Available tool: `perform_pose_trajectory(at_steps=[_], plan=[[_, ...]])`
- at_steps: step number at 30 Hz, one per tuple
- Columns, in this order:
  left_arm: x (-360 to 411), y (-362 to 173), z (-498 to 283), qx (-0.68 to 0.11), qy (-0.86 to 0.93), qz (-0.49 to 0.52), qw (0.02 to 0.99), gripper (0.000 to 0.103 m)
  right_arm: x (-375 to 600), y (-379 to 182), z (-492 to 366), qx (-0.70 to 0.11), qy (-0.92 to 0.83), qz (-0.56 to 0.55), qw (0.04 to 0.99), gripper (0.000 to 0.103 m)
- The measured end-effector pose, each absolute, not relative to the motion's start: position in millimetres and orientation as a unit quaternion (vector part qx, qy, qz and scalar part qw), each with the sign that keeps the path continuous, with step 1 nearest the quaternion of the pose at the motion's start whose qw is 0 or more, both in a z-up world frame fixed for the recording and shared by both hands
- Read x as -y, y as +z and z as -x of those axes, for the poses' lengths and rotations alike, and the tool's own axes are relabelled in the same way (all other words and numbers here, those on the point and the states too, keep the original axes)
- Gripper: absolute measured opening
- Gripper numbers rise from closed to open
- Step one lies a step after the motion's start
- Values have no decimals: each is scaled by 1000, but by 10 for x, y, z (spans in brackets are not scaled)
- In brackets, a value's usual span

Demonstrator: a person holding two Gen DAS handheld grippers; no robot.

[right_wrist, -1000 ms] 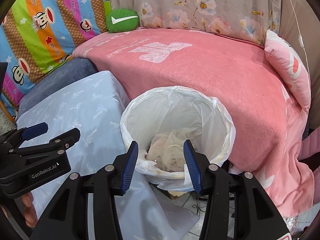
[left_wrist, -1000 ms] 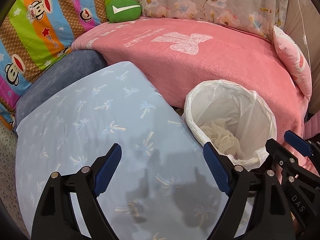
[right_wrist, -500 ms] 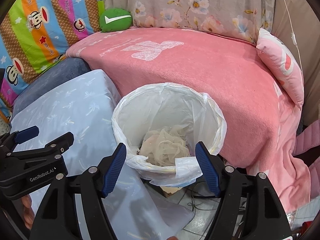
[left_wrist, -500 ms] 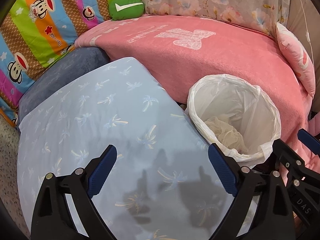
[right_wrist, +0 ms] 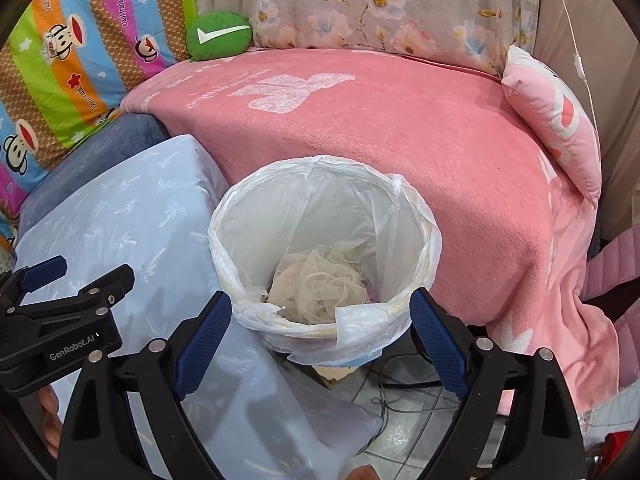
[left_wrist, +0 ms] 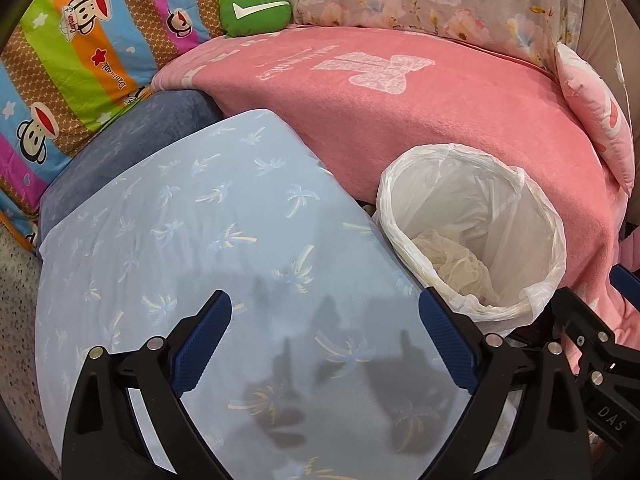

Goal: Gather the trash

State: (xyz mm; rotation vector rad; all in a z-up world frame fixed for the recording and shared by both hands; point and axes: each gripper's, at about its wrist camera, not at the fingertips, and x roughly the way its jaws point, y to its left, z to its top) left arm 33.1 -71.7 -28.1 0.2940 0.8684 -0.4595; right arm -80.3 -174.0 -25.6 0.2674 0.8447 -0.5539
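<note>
Right gripper point(right_wrist: 320, 340) jaws, narrower earlier, are opening wide and empty above the bin point(right_wrist: 400, 200); left gripper point(left_wrist: 324, 336) wide, empty, at nine o'clock.

"GenRobot.AI" on the left gripper point(right_wrist: 64, 280) body; "DAS" on the right gripper point(left_wrist: 624, 280) body; "Paul Frank" (repeated, some inverted) on the striped monkey blanket point(left_wrist: 80, 48), left of the green cushion point(left_wrist: 256, 11).

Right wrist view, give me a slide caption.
Right gripper opening above lined trash bin, crumpled mesh inside.
</note>
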Motion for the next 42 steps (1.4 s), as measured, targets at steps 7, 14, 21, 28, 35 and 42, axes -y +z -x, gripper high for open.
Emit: perform_pose_trajectory(at_steps=[7,14,21,28,35,42], plan=[[736,-260,-319,-410,-215,-144,874,91,1722,-202,844,-397,-275,-111,868,97],[743,-240,-292,-407,-206,-142,879,91,1724,-172,873,-395,-275,-106,870,97],[752,-207,-258,-400,-201,-144,882,92,1716,-161,902,-393,-277,-106,871,97],[778,-192,-215,-393,-200,-146,886,92,1713,-150,937,-390,-278,-106,872,97],[797,-202,-180,-395,-196,-146,886,96,1712,-149,981,-389,-281,-107,871,97],[823,-215,-145,-401,-201,-145,882,96,1698,-154,1003,-389,-283,-107,870,97]])
